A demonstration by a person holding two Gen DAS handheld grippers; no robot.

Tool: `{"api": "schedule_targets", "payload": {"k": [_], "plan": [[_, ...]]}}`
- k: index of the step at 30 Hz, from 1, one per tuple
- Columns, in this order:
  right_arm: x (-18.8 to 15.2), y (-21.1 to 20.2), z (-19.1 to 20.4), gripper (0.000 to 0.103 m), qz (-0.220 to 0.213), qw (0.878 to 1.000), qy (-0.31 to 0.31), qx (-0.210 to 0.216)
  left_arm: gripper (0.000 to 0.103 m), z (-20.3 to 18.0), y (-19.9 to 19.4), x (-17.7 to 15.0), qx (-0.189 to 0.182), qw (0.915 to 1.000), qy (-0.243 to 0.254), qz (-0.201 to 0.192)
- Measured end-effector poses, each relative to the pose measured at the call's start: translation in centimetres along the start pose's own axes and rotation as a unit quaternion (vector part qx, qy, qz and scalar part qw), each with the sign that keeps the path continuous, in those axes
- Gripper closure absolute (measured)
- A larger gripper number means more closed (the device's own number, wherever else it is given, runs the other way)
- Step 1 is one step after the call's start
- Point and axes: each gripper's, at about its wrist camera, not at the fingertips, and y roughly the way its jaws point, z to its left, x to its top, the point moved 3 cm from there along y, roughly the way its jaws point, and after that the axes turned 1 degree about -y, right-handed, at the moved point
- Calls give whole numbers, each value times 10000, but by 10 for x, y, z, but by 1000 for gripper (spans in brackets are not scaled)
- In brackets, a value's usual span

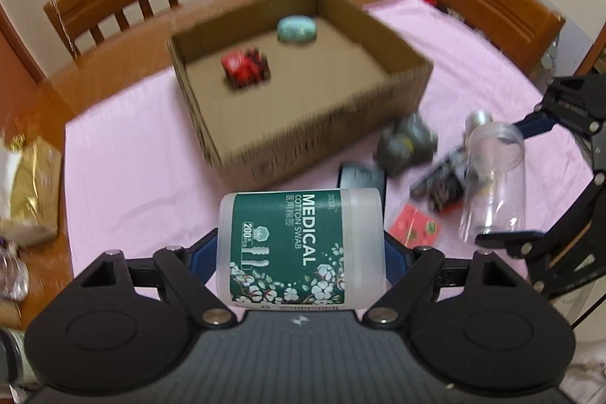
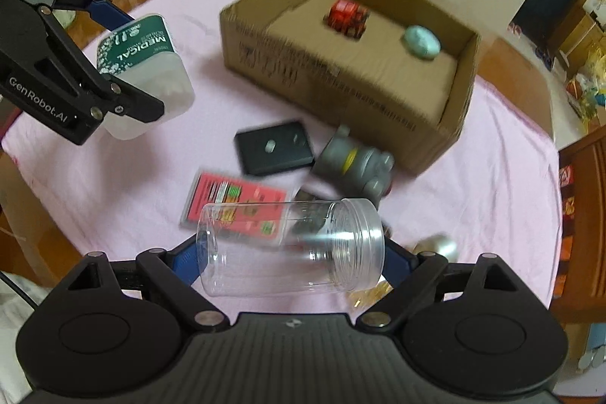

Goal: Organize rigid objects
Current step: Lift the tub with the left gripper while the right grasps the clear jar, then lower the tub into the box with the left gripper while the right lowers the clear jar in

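1. Left tongs [image 1: 301, 248] grasp the cotton swab tub [image 1: 299, 245] on its side, lifted clear of the table [image 1: 132, 158], on the near side of the cardboard box [image 1: 303, 139]
2. Right tongs [image 2: 291, 260] grasp the clear jar [image 2: 291, 248] crosswise, also short of the box
3. Carry each over the box rim, lower onto bare floor away from the red toy [image 1: 246, 65] and teal pebble [image 1: 297, 30], then release

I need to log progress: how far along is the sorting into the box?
Done: red toy and teal oval lie in the cardboard box. In hand: left tongs grip the swab tub, right tongs the clear jar. Left: black case, grey toy, pink card.
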Motion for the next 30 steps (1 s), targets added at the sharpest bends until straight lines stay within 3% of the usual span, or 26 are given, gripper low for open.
{"api": "schedule_targets", "payload": {"k": [7,11,21,30], "plan": [[34,-8,-28,10,-396,9991,-29,-132,21,12,11,61,164,9988,-205,-403],[53,-9,-42,10,-539,9983,-45,-198,21,21,35,84,214,9980,-455,-380],[74,-1,-65,9,-633,9977,-37,-223,17,36,73,99,650,9924,-925,-490],[94,7,-84,9,-703,9974,-42,-167,8,46,45,90,799,9884,-1125,-627]]}}
